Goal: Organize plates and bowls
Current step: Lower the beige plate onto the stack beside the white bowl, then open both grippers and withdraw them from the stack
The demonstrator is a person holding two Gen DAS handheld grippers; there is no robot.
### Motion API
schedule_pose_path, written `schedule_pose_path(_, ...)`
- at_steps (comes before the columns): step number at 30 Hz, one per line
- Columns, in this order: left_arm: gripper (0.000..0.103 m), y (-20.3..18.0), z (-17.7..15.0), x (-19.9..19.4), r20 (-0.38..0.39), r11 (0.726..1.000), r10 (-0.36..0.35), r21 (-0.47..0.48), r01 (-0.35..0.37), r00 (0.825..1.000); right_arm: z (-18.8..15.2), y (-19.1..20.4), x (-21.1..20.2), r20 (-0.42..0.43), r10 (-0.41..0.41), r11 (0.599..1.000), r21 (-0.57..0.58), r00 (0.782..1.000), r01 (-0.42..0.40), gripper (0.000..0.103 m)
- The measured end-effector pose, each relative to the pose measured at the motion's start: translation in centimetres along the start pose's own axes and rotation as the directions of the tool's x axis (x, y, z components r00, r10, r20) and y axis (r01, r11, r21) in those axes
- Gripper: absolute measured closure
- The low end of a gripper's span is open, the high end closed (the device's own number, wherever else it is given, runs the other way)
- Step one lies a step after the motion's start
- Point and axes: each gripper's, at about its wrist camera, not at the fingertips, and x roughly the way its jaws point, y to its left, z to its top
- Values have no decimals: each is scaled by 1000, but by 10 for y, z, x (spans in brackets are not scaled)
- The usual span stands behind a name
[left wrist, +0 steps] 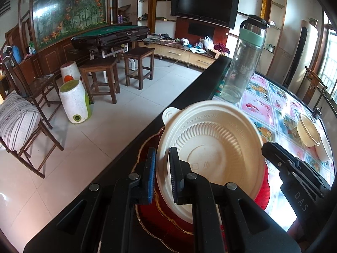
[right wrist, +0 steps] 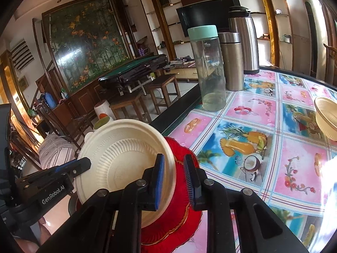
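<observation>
Both hand-held grippers straddle the rim of the cream ribbed disposable bowl (left wrist: 210,154): left hand-held gripper (left wrist: 162,175), right hand-held gripper (right wrist: 173,181), neither visibly clenched. Uneven squeezing could buckle it off the red gold-edged plate (right wrist: 179,217) beneath.

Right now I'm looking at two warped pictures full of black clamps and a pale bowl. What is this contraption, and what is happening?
No robot here: a person holds a two-finger clamp in each hand, and each clamp carries a wide-angle camera looking along its fingers, hence the curved look. One picture comes from the left gripper, the other from the right gripper. Each also shows in the other's picture, off to the side.

Both straddle the rim of the same cream disposable bowl, one finger inside, one outside; I cannot tell whether they pinch it or have slackened. The bowl sits over a red plate with gold trim near the edge of a table under a colourful fruit-print cloth.

Also there: a clear bottle with a mint lid, two steel flasks, and more cream bowls further off.
</observation>
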Motion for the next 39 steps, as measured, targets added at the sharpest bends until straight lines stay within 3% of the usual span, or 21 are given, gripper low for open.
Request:
schedule_pose_path(4, 93, -2, 3, -4, 26, 999, 36, 17, -36, 999, 1, -2, -4, 14, 1, 1000, 7, 1000, -1, 79)
schedule_pose_path(8, 86, -16, 0, 9, 15, 984, 127, 121, -127, 992, 2, -3, -7, 20, -1, 1000, 13, 1000, 1, 79)
schedule_pose_path(11, 86, -24, -3, 13, 12, 977, 142, 161, -142, 990, 2, -6, -9, 26, -5, 1000, 21, 1000, 5, 79)
schedule_pose_path(14, 86, -28, -3, 4, 72, 968, 166, 181, -176, 984, 2, -8, -11, 33, -9, 1000, 25, 999, 9, 79)
schedule_pose_path(17, 84, -33, 0, -7, 153, 945, 221, 209, -250, 963, 3, -10, -12, 34, -11, 999, 32, 999, 10, 79)
schedule_pose_path(19, 73, -34, 0, -11, 189, 933, 251, 216, -289, 950, 3, -11, -13, 34, -11, 999, 34, 999, 10, 79)
schedule_pose_path(21, 48, -37, 1, -14, 223, 919, 275, 225, -323, 935, 3, -11, -14, 36, -12, 999, 33, 999, 10, 79)
schedule_pose_path(22, 45, -38, 2, -16, 241, 913, 285, 228, -340, 928, 3, -11, -15, 36, -12, 999, 32, 999, 10, 79)
schedule_pose_path(24, 45, -40, 2, -18, 264, 905, 293, 233, -356, 919, 3, -12, -16, 38, -14, 999, 34, 999, 13, 79)
schedule_pose_path(39, 45, -55, 8, -46, 331, 904, 283, 222, -366, 900, 8, -32, -32, 72, -24, 997, 77, 997, 18, 79)
